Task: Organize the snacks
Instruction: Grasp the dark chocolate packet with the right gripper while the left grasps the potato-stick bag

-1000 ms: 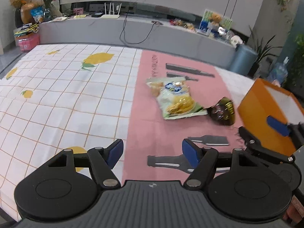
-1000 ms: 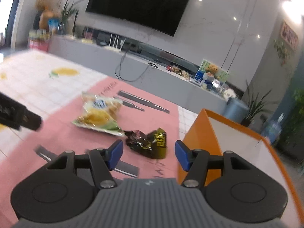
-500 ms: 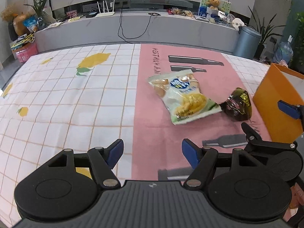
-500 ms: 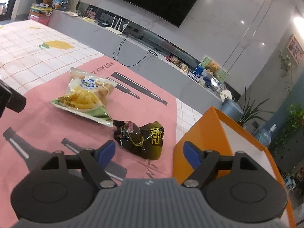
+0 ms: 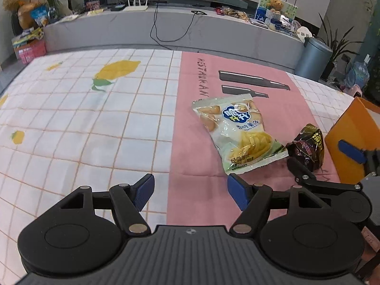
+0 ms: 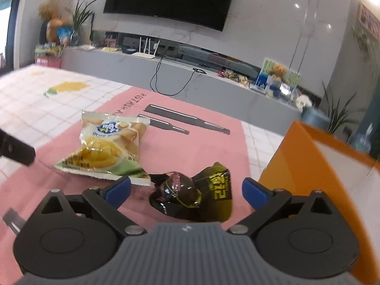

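A pale green snack bag point(image 5: 239, 133) point(image 6: 106, 147) lies flat on the pink part of the tablecloth. To its right lies a dark brown shiny snack packet point(image 5: 308, 147) point(image 6: 197, 194), close to the orange box point(image 5: 351, 137) point(image 6: 315, 173). My right gripper point(image 6: 186, 190) hangs low over the dark packet; its jaws are opening wide, the packet lies between them, and the pads do not touch it. My left gripper point(image 5: 190, 188) stands open and empty over the cloth, short of the green bag. In the left wrist view the right gripper point(image 5: 318, 159) shows beside the dark packet.
The checked lemon tablecloth point(image 5: 71, 123) covers the table's left half. The orange box stands open at the right edge. Behind the table runs a grey TV bench point(image 5: 190, 30) with clutter, and a grey bin point(image 5: 312, 59).
The right gripper's jaws have spread wider and it has come down closer to the dark packet. The left gripper has moved forward toward the green bag, still open.
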A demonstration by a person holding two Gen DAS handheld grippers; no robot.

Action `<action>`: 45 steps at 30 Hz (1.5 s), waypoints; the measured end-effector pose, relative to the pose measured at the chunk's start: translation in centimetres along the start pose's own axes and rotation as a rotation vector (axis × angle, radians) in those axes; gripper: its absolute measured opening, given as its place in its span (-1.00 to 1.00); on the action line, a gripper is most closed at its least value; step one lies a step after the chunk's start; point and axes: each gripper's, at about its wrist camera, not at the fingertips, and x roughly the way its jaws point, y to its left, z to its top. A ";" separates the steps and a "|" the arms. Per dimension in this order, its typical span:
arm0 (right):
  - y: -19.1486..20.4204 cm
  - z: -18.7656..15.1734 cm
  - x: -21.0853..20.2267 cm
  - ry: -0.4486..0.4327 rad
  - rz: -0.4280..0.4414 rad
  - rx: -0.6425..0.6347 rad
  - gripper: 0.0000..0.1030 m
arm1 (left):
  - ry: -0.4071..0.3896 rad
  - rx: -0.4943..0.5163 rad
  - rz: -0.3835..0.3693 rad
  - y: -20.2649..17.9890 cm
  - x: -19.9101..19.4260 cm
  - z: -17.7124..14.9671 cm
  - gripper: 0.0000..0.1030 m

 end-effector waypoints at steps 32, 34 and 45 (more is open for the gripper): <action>-1.8 -0.9 2.8 0.062 0.032 0.181 -0.04 | -0.064 0.018 -0.075 -1.6 0.3 1.3 0.60; -1.9 -1.0 2.6 0.059 0.032 0.188 -0.05 | -0.086 0.022 -0.085 -1.5 0.5 2.2 0.60; -1.5 -0.9 2.7 0.067 0.022 0.165 -0.04 | 0.041 -0.046 -0.155 -2.0 5.3 5.9 0.63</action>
